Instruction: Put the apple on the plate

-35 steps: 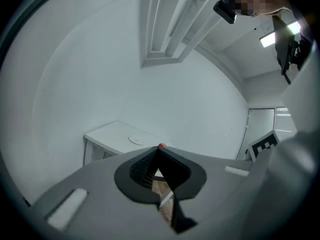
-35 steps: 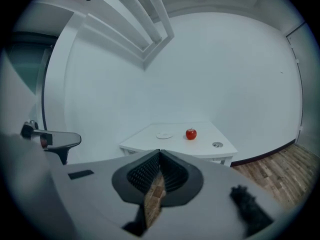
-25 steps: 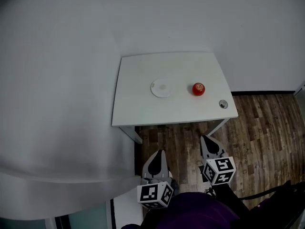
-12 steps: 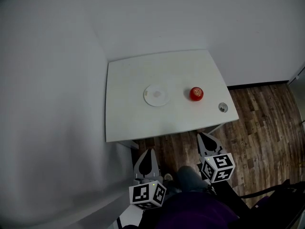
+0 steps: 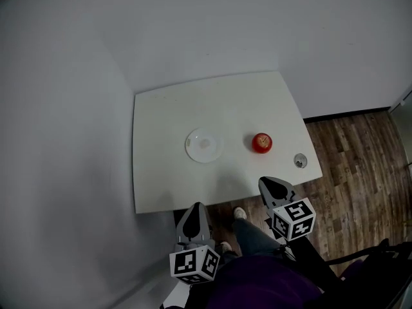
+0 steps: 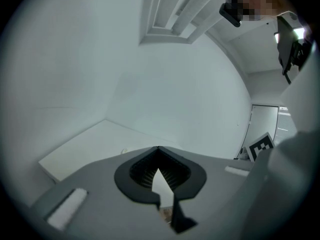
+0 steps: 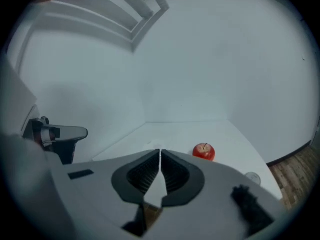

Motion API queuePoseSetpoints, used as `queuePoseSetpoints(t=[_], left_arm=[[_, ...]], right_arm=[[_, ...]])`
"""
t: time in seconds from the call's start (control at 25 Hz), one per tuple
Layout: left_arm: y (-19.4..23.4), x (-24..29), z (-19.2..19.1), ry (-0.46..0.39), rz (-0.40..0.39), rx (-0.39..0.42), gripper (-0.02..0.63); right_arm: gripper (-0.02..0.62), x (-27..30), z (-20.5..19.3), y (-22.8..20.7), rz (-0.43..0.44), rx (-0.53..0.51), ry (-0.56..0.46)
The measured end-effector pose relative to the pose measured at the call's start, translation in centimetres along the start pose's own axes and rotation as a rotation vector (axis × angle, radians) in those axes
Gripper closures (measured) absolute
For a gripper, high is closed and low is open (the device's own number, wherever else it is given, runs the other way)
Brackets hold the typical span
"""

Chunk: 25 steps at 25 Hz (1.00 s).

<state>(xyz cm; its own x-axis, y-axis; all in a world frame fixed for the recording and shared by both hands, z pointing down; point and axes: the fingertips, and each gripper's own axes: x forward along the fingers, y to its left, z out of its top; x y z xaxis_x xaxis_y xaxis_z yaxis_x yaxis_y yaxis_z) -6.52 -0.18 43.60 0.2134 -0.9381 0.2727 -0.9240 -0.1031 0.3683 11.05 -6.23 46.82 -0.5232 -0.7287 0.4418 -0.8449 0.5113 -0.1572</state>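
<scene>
Put apple on plate: not begun, grasp, carry and set-down all left.
- L gripper [image 5: 194, 210]: jaws together, empty, short of table [image 5: 154, 185] near edge.
- Plate [image 5: 205, 145]: mid-table, bare.
- Apple [image 5: 261, 142]: on tabletop, right of plate, well apart from it, untouched.
- R gripper [image 5: 273, 185]: jaws together, empty, by near edge.
- Small round item [image 5: 300, 161], table's right corner: too small to ID.

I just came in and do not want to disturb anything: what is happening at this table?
A person stands at the near edge of a white table, holding the left gripper and the right gripper. Both are shut and empty, and neither touches anything on the table. The apple lies on the tabletop to the right of the plate, apart from it. It is not yet picked up.
</scene>
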Motion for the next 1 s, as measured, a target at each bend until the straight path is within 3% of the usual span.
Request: queuePoseSetpoints(t=[0.32,0.44,0.6,0.88,1.0], left_arm=[[-0.6,6.4,2.3,-0.018,0.056,-0.016,0.601],[-1.1,7.9,2.6,-0.018,0.066,-0.026,0.601],[-1.4,9.4,2.6,-0.017,0.097,-0.044,0.601],[-2.5,10.9,2.5,0.017,0.113,0.022,0.601],[-1.8,11.1,2.3,0.003,0.128,-0.007,0.601]], right_arm=[[0.581,4.2,2.7,-6.6,-0.005,-0.025,0.023],[0.506,5.4,2.4,-8.7,-0.006,-0.019,0.046],[0.455,6.6,1.8,-10.7,-0.011,-0.041,0.078],[0.345,9.2,0.8,-12.8,0.016,-0.122,0.084],[0.31,10.1,0.0,-13.1,0.007,-0.139,0.103]])
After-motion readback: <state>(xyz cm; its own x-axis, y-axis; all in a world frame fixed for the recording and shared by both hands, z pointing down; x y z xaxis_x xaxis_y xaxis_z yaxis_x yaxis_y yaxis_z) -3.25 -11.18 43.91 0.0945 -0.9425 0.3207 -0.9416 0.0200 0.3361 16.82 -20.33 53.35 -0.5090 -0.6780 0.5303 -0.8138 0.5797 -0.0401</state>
